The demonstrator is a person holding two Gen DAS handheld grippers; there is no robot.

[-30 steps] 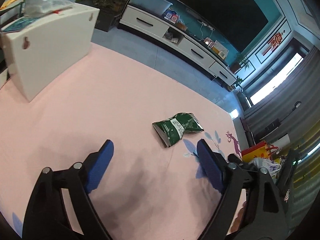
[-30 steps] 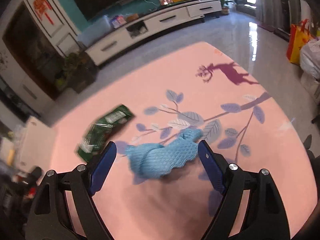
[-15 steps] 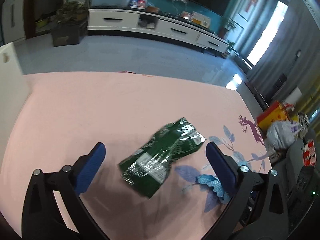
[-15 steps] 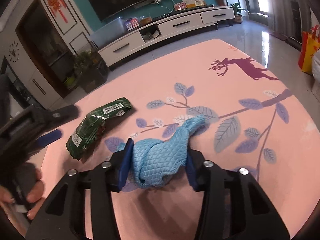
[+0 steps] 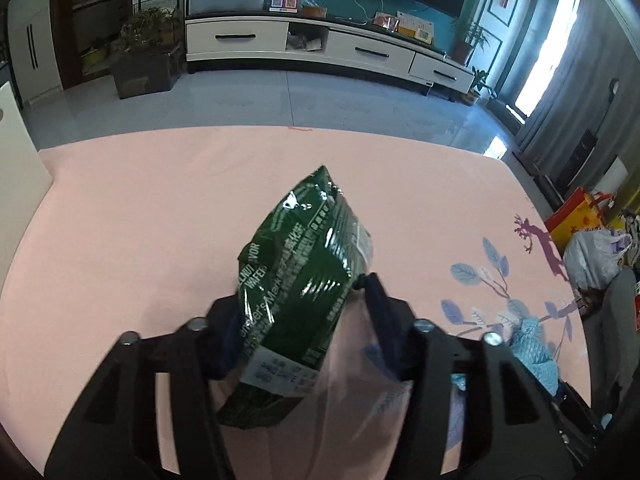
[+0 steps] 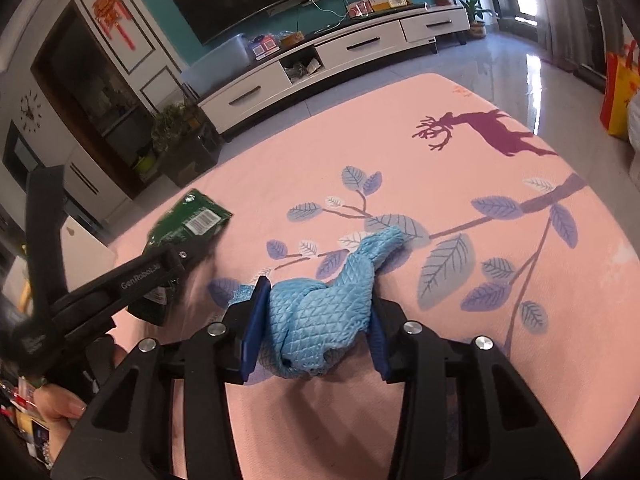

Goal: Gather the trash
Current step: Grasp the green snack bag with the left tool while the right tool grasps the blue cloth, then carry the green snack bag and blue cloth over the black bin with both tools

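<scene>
The green wrapper (image 5: 304,280) is a crinkled, glossy foil snack packet with white print and a white label near its lower end, and it stands tilted up off the pink mat, pinched at its sides with its top corner pointing away and its bottom edge crumpled against the mat. From the right wrist view the wrapper (image 6: 188,224) shows a white barcode patch on its raised end. Just to its right lies the blue cloth (image 6: 320,312), a pale, diamond-textured rag bunched into a lump with one twisted tail trailing across the leaf print, its bulk squeezed from both sides.
</scene>
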